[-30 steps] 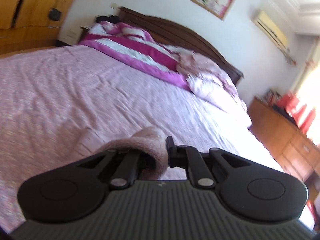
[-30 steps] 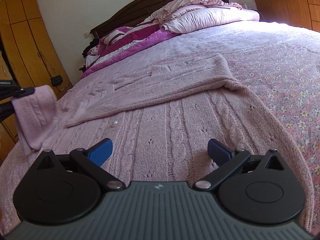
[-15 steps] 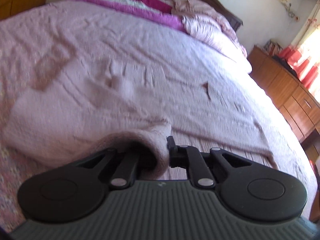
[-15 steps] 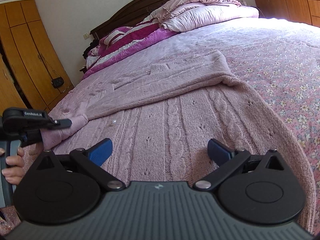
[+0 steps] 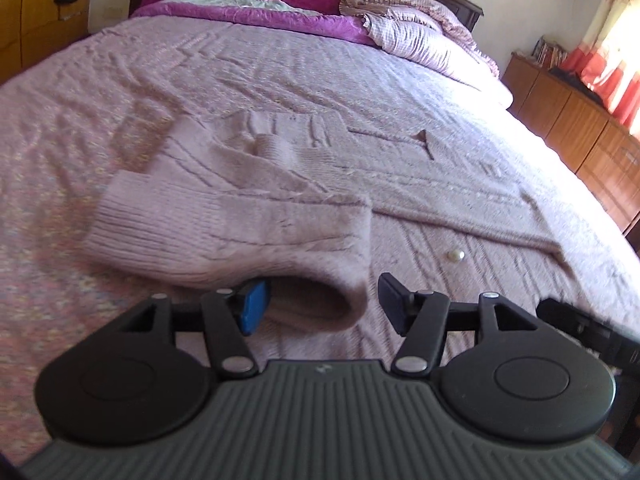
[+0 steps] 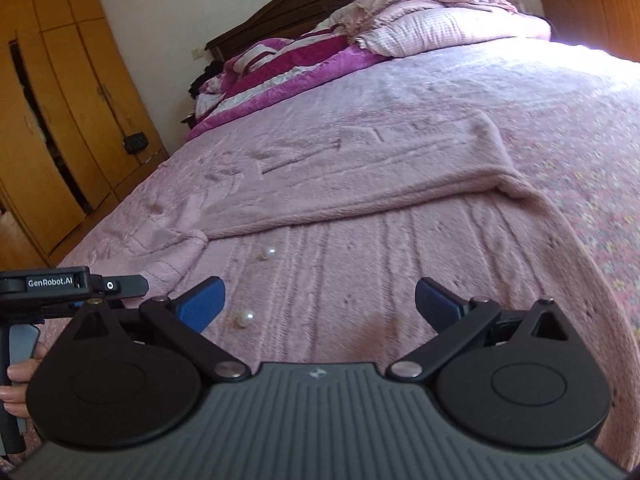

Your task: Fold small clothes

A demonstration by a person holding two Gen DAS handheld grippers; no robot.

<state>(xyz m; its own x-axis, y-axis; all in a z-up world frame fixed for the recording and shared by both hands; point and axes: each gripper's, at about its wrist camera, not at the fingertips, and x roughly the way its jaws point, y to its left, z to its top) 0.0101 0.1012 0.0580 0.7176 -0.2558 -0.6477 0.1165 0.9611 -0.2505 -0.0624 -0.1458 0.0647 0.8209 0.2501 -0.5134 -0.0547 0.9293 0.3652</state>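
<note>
A pink cable-knit cardigan (image 6: pixel 400 264) lies flat on the bed, one sleeve (image 6: pixel 380 176) folded across its body. In the left wrist view the other sleeve (image 5: pixel 224 224) lies folded onto the cardigan, its cuff (image 5: pixel 316 300) between the open fingers of my left gripper (image 5: pixel 320 304). The jaws stand apart and do not pinch it. My right gripper (image 6: pixel 320 304) is open and empty, low over the cardigan's front near its pearl buttons (image 6: pixel 244 316). The left gripper's body (image 6: pixel 60 288) shows at the left edge of the right wrist view.
The bed carries a pink floral bedspread (image 6: pixel 580 128). Magenta quilts and pillows (image 6: pixel 320 56) are piled by the dark headboard (image 6: pixel 320 0). A wooden wardrobe (image 6: pixel 60 120) stands left of the bed, and low wooden cabinets (image 5: pixel 580 128) stand right of it.
My left gripper carried the sleeve cuff down onto the cardigan and opened, letting it go. My right gripper stayed open and barely moved.
</note>
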